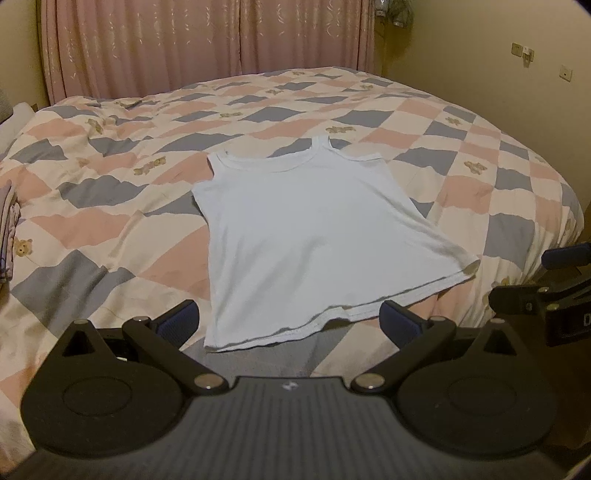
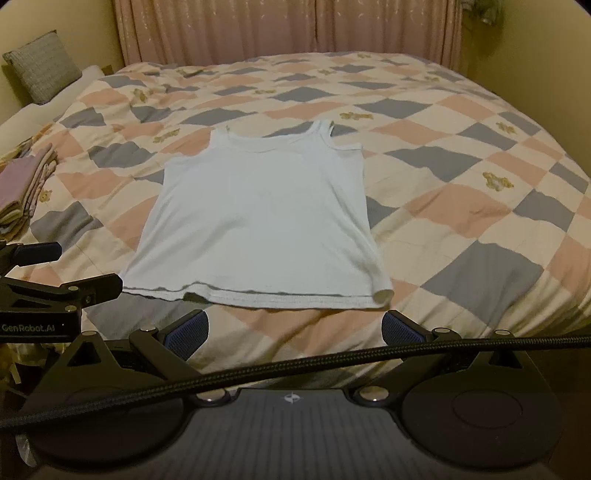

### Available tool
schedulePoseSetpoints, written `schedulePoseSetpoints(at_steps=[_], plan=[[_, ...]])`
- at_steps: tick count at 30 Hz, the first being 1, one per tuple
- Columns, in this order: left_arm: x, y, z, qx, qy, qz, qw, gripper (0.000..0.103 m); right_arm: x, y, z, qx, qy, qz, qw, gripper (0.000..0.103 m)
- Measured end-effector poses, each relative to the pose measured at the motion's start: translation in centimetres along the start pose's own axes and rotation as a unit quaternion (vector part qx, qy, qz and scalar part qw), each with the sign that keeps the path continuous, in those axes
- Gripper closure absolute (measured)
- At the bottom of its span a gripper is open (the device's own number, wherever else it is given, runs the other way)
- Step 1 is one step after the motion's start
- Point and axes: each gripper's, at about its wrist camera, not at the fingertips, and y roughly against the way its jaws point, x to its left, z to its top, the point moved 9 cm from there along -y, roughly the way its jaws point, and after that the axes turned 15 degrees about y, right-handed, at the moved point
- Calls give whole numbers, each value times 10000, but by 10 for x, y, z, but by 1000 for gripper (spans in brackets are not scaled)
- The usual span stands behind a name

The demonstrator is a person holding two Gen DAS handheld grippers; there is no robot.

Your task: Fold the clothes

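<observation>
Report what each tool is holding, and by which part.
Nothing is held. The left tool and right tool are both open, short of the white tank top's hem.

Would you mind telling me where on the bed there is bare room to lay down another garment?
The quilt is bare right of the white vest and beyond its straps towards the curtain. It is crowded left, where folded clothes lie at the edge.
</observation>
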Motion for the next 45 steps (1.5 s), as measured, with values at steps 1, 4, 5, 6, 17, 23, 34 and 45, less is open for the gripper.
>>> schedulePoseSetpoints(at_steps=[1, 4, 5, 6, 17, 23, 34, 45], plan=[[2, -2, 1, 1, 2, 6, 10000, 1, 0, 0, -2, 10, -21, -2, 10000, 0], [5, -4, 1, 4, 33, 35, 10000, 1, 1, -1, -6, 39, -79, -8, 10000, 0], [6, -4, 0, 5, 45, 45, 10000, 1, 2, -1, -5, 27, -66, -8, 10000, 0], [7, -4, 0, 7, 57, 55, 10000, 1, 2, -2, -4, 18, -58, -1, 10000, 0], [14, -19, 5, 111, 73, 97, 9999, 1, -1, -18, -1, 92, -44, 72, 9999, 0], [15, -31, 4, 164, 3, 139, 9998, 1, -6, -28, -2, 142, 18, -38, 9999, 0], [19, -47, -2, -177, -1281, -146, 9915, 1, -27, -51, -9, -300, 1326, -565, 9891, 6], [33, -96, -52, 332, -2993, -217, 9533, 43, -29, -105, -43, -359, 3279, -218, 9438, 49]])
